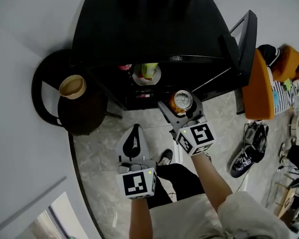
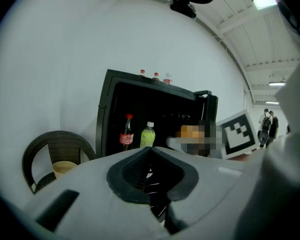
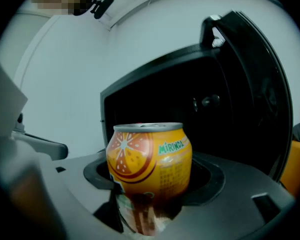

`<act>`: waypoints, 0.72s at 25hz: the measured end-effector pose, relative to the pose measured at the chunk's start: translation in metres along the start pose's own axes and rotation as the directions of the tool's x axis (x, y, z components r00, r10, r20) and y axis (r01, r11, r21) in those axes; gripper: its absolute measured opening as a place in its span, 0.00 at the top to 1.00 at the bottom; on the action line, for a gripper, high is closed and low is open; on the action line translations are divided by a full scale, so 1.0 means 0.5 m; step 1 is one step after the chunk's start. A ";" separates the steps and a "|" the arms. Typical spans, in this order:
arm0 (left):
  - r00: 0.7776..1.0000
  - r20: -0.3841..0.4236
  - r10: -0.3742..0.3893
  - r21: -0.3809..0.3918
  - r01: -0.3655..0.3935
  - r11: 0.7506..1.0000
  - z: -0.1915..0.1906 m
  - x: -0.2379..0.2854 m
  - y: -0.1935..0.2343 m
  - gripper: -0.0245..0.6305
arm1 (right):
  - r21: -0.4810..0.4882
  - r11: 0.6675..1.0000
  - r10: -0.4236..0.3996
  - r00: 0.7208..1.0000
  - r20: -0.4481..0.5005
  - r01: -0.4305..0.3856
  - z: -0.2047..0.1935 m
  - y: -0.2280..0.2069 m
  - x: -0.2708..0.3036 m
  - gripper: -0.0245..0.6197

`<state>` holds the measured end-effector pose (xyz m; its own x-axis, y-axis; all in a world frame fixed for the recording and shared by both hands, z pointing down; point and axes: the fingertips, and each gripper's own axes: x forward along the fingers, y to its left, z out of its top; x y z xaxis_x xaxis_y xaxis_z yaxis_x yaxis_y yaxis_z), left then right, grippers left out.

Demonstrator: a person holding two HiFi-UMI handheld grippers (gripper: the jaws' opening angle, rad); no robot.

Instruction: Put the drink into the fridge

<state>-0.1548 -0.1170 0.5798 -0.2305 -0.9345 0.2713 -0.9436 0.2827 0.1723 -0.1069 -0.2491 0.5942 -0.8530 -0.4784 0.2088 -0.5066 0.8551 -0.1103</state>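
An orange Mirinda can point(image 3: 149, 171) stands upright between my right gripper's jaws, which are shut on it. In the head view the can point(image 1: 182, 101) and right gripper point(image 1: 182, 103) hover just in front of the small black fridge point(image 1: 154, 29), whose door point(image 1: 241, 59) hangs open to the right. Inside the fridge a cola bottle point(image 2: 126, 132) and a green bottle point(image 2: 147, 134) stand on the shelf. My left gripper point(image 1: 133, 142) hangs lower and to the left of the fridge opening, jaws closed with nothing between them point(image 2: 149, 176).
A dark wicker chair point(image 1: 65, 91) with a tan bowl point(image 1: 72, 86) on its seat stands left of the fridge. Several bottles point(image 2: 155, 76) sit on the fridge top. An orange chair point(image 1: 261, 83), shoes point(image 1: 246, 158) and clutter lie to the right.
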 end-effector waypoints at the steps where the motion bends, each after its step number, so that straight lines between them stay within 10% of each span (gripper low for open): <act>1: 1.000 -0.010 -0.010 0.009 0.010 1.000 -0.015 0.007 -0.006 0.95 | 0.006 1.000 -0.023 1.000 0.001 0.023 -0.023 -0.015 0.014 0.42; 18: 0.988 -0.021 -0.153 0.077 0.154 0.985 -0.139 0.142 0.010 0.95 | 0.030 0.914 -0.406 0.910 0.087 0.405 -0.145 -0.218 0.215 0.42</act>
<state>-0.1594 -0.1668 0.6657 -0.0786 -0.9621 0.2611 -0.9833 0.1179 0.1385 -0.1342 -0.3795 0.6994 -0.5812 -0.7999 0.1498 -0.8122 0.5817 -0.0452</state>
